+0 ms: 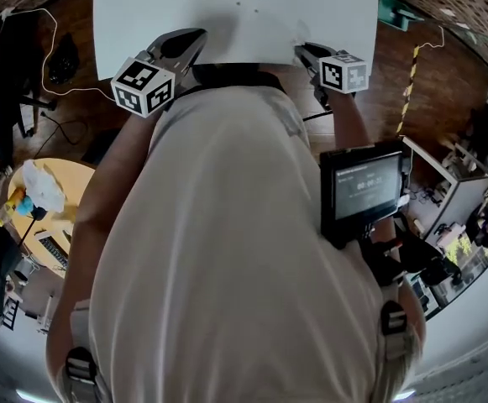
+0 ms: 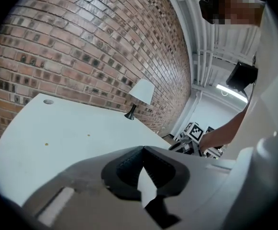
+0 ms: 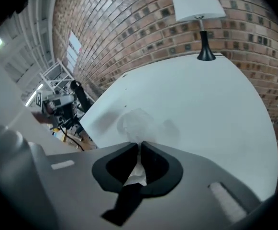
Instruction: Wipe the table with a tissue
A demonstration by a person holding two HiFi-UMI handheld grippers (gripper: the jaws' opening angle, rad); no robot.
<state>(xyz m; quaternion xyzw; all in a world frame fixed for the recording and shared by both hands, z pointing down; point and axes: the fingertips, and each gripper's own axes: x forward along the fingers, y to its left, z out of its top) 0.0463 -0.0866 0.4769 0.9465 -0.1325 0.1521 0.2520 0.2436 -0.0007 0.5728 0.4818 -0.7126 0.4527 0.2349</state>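
My right gripper [image 3: 139, 145] is shut on a white tissue [image 3: 137, 123], which sticks out crumpled and blurred beyond the fingertips. It is over the white table [image 3: 201, 104] near the front edge and casts a faint shadow there. In the head view the right gripper [image 1: 301, 50] is at the table's [image 1: 227, 7] near edge on the right. My left gripper [image 1: 198, 35] is at the same edge on the left. In the left gripper view the left gripper's [image 2: 142, 149] tips meet with nothing between them, above the bare tabletop [image 2: 57, 133].
A white-shaded lamp [image 3: 198, 13] on a black foot stands at the table's far side against the brick wall [image 2: 81, 42]. The tabletop has a round cable hole [image 2: 48, 101] and small specks [image 2: 46, 144]. A round yellow side table [image 1: 55, 196] with clutter is on the left, with cables on the floor.
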